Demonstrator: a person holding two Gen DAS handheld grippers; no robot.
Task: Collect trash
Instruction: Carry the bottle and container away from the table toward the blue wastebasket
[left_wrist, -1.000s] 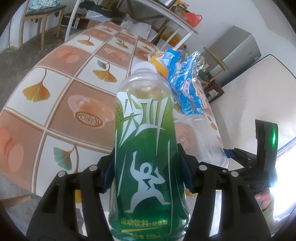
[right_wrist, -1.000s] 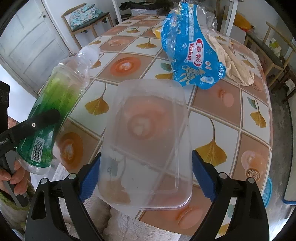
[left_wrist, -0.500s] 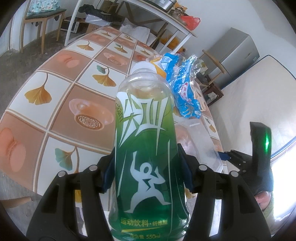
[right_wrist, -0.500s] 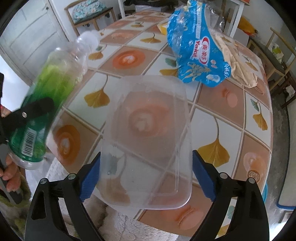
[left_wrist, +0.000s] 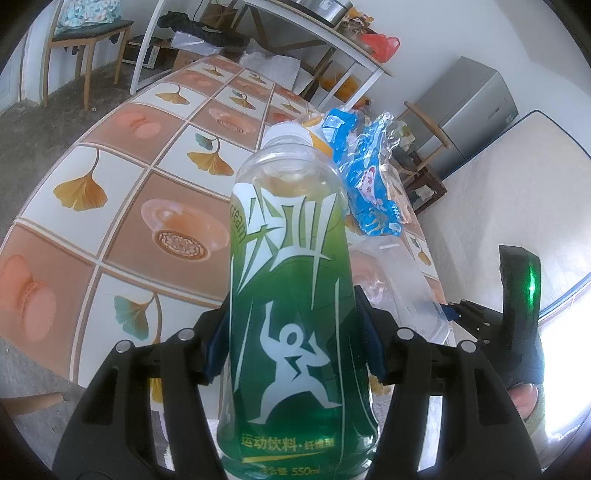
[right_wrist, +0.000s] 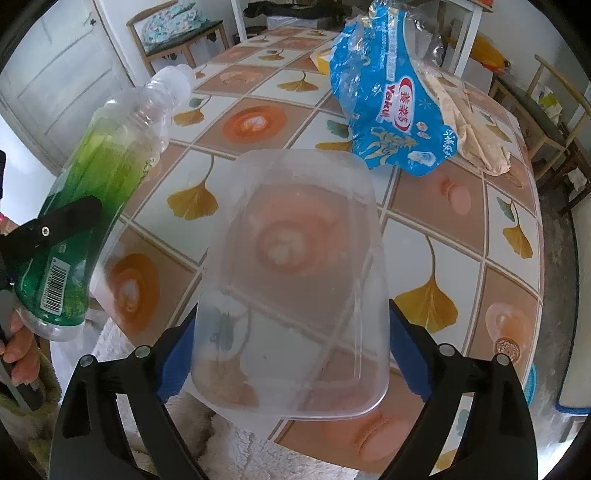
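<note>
I am holding two pieces of trash in the air above the near edge of the tabletop (right_wrist: 436, 236), one in each tool. The left tool (left_wrist: 291, 341) is clamping a green drink bottle (left_wrist: 288, 295) around its lower body, its blue pads pressing the label from both sides, cap end pointing up and away. The right tool (right_wrist: 291, 363) is gripping a clear plastic container (right_wrist: 291, 280) across its near end, both pads against its side walls. To finish this step well, I am judging that I should be keeping both grips steady while carrying the pair to wherever the trash goes; no bin is visible. The bottle is smooth, rounded and tapered toward a ribbed clear neck, likely slippery under its glossy sleeve. The container is thin, cloudy, rectangular with rounded corners, and looks flexible, so squeezing harder may buckle it. Behind it, on the tabletop's glossy cloth printed with ginkgo leaves, a crinkled blue snack bag (right_wrist: 388, 107) is lying beside a rumpled beige wrapper (right_wrist: 476, 136), both yet to be picked up.
</note>
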